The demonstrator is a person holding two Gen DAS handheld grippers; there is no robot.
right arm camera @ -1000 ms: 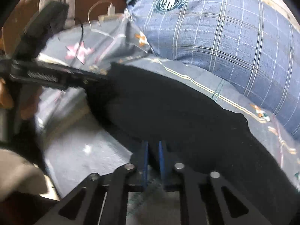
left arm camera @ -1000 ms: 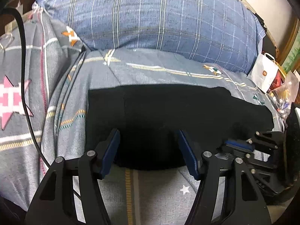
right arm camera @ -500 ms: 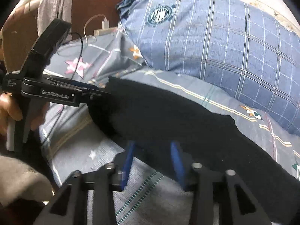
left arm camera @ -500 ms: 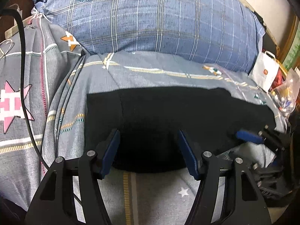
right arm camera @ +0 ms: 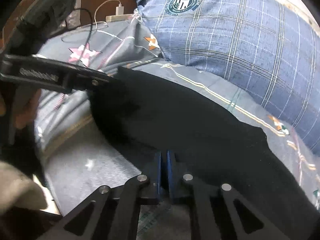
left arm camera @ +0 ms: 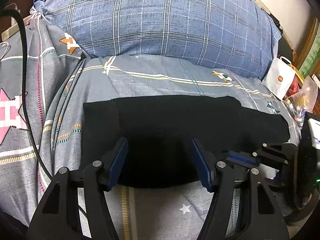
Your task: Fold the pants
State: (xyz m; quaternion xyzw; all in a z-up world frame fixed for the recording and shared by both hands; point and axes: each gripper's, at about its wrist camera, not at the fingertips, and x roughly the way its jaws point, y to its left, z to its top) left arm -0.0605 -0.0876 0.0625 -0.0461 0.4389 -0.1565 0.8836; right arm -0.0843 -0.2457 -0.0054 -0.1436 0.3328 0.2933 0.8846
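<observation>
Black pants (left arm camera: 176, 120) lie folded in a long band across a grey patterned bedsheet (left arm camera: 150, 80). My left gripper (left arm camera: 159, 146) is open, its blue pads straddling the near edge of the pants, touching nothing. My right gripper (right arm camera: 164, 156) is shut, pads pinched on the near edge of the pants (right arm camera: 190, 120). The right gripper also shows in the left wrist view (left arm camera: 242, 157) at the right, low on the pants' edge. The left gripper shows in the right wrist view (right arm camera: 108, 80) over the pants' left end.
A big blue plaid pillow (left arm camera: 160, 20) lies behind the pants. A black cable (left arm camera: 26, 92) runs down the left. A white paper bag (left arm camera: 280, 80) and plastic bags sit at the right edge. A charger (right arm camera: 120, 10) rests by the headboard.
My right gripper opened half a second ago and has shut again on the near edge of the pants. My left gripper stays open in the same place.
</observation>
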